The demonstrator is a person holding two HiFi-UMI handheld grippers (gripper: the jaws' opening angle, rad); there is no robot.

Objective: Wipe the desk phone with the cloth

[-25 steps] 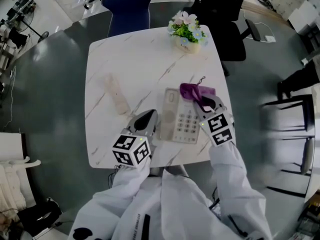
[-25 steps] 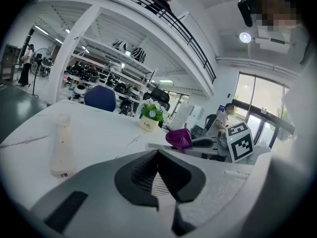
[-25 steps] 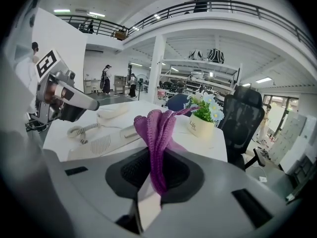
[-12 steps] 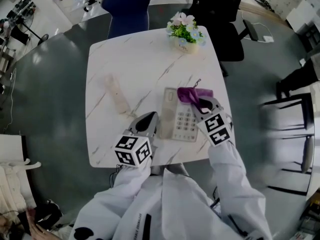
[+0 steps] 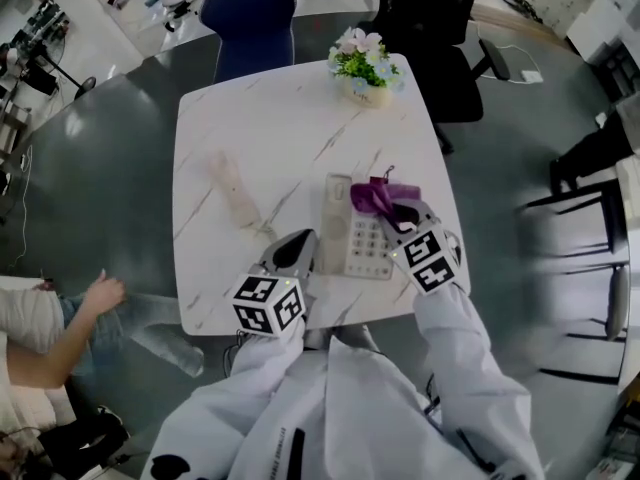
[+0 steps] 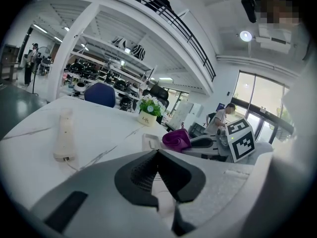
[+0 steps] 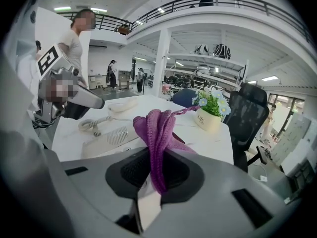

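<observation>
The beige desk phone [image 5: 350,230] lies on the white marble table [image 5: 280,118], its handset [image 5: 232,190] off the base and lying to the left. My right gripper [image 5: 398,210] is shut on a purple knitted cloth [image 5: 378,195], which rests on the phone's upper right part. In the right gripper view the cloth [image 7: 157,125] hangs from my right gripper [image 7: 157,157], with the phone [image 7: 106,140] and its coiled cord [image 7: 94,124] beyond. My left gripper [image 5: 297,241] is shut and empty, just left of the phone's near end. The left gripper view shows that left gripper [image 6: 158,153], the handset [image 6: 63,135] and the cloth [image 6: 176,139].
A small flower pot [image 5: 365,68] stands at the table's far edge. A blue chair [image 5: 248,18] and a black office chair [image 5: 440,38] stand behind the table. A person's arm [image 5: 60,318] reaches in at the lower left. Dark stools [image 5: 590,238] stand to the right.
My right gripper has drawn the cloth a little nearer and left across the phone's top. A person's arm has come into view at the lower left. The left gripper has hardly moved.
</observation>
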